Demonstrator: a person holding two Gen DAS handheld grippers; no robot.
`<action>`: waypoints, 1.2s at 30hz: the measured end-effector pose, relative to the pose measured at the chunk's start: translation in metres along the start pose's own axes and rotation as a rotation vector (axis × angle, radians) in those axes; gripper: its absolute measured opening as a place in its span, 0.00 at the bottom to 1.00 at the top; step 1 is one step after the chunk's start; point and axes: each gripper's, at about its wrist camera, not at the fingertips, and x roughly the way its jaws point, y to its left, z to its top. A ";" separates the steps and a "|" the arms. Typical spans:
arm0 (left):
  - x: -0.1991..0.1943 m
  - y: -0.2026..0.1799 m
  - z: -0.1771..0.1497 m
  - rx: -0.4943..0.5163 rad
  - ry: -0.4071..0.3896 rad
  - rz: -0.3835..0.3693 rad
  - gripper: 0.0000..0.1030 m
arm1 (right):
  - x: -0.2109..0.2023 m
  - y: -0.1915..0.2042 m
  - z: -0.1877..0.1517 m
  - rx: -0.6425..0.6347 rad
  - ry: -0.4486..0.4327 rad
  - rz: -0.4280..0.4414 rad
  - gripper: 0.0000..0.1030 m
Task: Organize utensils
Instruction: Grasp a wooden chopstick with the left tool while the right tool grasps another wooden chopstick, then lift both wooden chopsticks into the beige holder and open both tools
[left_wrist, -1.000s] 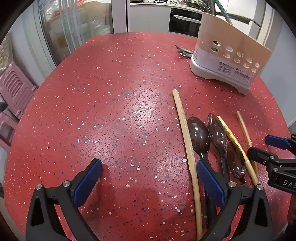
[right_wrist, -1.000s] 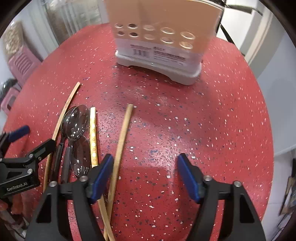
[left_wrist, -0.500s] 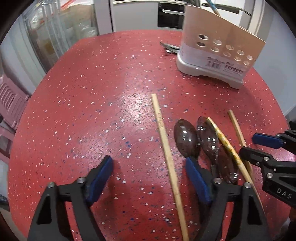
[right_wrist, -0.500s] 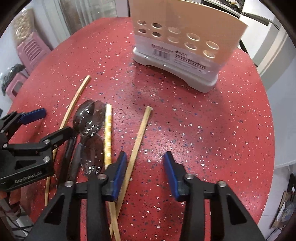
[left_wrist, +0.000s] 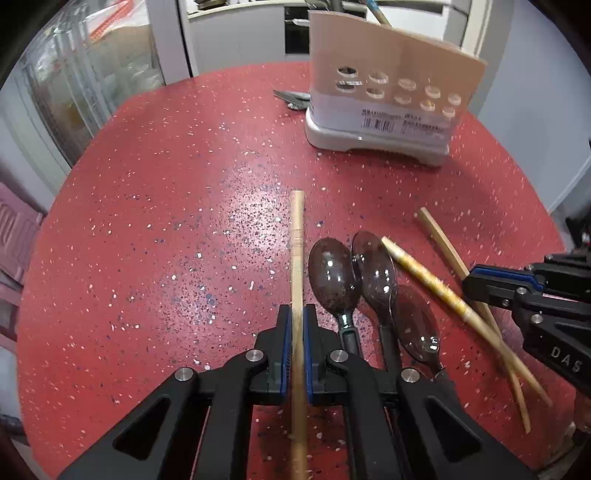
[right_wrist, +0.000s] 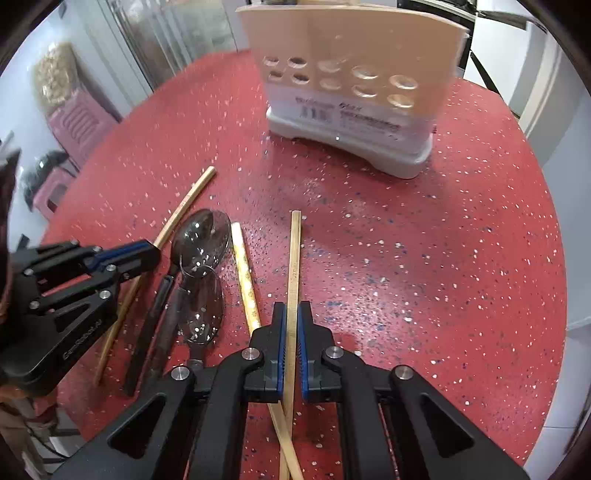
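From the left wrist view, the left gripper (left_wrist: 295, 332) is low over the red table (left_wrist: 155, 229), pointing toward the far side. It is squeezed tight on a plain wooden chopstick (left_wrist: 297, 236), which sticks straight out in front between the blue pads. Just to the right lie three dark spoons (left_wrist: 334, 273) side by side, bowls touching or overlapping. Beside them is a yellow patterned chopstick (left_wrist: 424, 280), lying slanted and crossing another plain chopstick (left_wrist: 441, 240). The right gripper (left_wrist: 480, 282) comes in from the right edge, closed over that plain one. At the far side stands a tan and white utensil holder (left_wrist: 388, 96) with round holes; something long sticks out of its top, too blurry to name. Some metal cutlery (left_wrist: 291, 98) lies on the table beside its left end.

From the right wrist view, the right gripper (right_wrist: 291, 332) is also low and pinched shut on a plain chopstick (right_wrist: 294, 251) that points at the holder (right_wrist: 354, 92). The yellow chopstick (right_wrist: 243, 273) lies just left and runs under the gripper. The spoons (right_wrist: 201, 243) sit further left. The left gripper (right_wrist: 147, 254) reaches in from the left, clamped on its chopstick (right_wrist: 184, 206).
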 end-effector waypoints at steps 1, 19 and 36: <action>-0.002 0.001 -0.001 -0.018 -0.015 -0.007 0.30 | -0.003 -0.003 -0.001 0.007 -0.012 0.010 0.06; -0.083 0.018 0.013 -0.171 -0.267 -0.065 0.30 | -0.087 -0.042 0.005 0.070 -0.284 0.152 0.06; -0.164 0.020 0.124 -0.224 -0.600 -0.119 0.30 | -0.191 -0.063 0.077 0.068 -0.556 0.166 0.06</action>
